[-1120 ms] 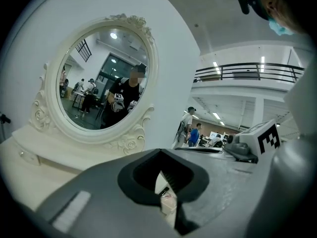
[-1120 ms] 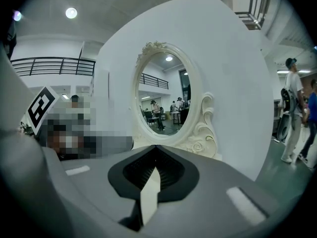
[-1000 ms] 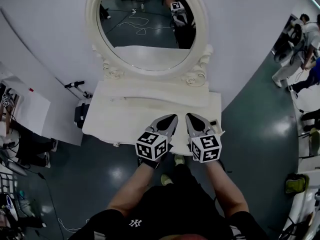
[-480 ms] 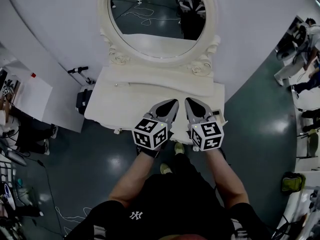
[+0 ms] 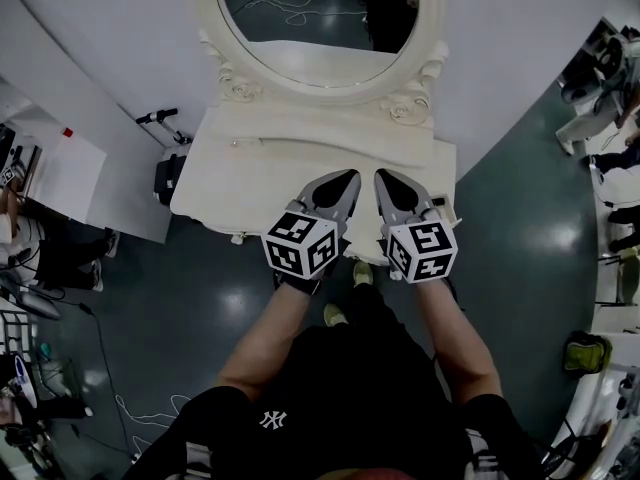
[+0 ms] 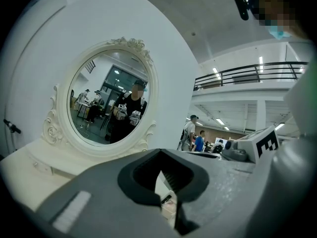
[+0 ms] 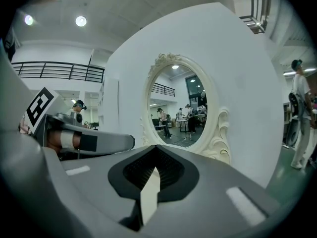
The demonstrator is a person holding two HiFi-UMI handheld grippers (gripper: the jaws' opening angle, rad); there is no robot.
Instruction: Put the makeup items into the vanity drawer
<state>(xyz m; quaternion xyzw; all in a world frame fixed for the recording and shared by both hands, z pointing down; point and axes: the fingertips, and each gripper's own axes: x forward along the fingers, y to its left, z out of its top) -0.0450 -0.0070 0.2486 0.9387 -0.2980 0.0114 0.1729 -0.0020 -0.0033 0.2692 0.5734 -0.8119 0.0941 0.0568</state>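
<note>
The cream vanity table [image 5: 260,183] with its oval mirror [image 5: 318,28] stands against the white wall. My left gripper [image 5: 347,180] and right gripper [image 5: 384,180] hover side by side over the front edge of the tabletop, jaws pointing at the mirror. Each one's jaws are closed together with nothing between them, as the left gripper [image 6: 159,155] and right gripper [image 7: 156,150] views show. A small dark item [image 5: 447,210] lies at the table's right edge, too small to identify. The drawer front under the tabletop is hidden from above.
A raised back shelf [image 5: 320,133] runs below the mirror. Dark floor surrounds the vanity, with a black box [image 5: 166,180] at its left and cables [image 5: 100,358] on the floor. People stand at the far right [image 5: 605,78].
The head view has slid up, so the vanity sits higher in frame and less mirror shows. Both grippers stay side by side over the front edge, jaws unchanged.
</note>
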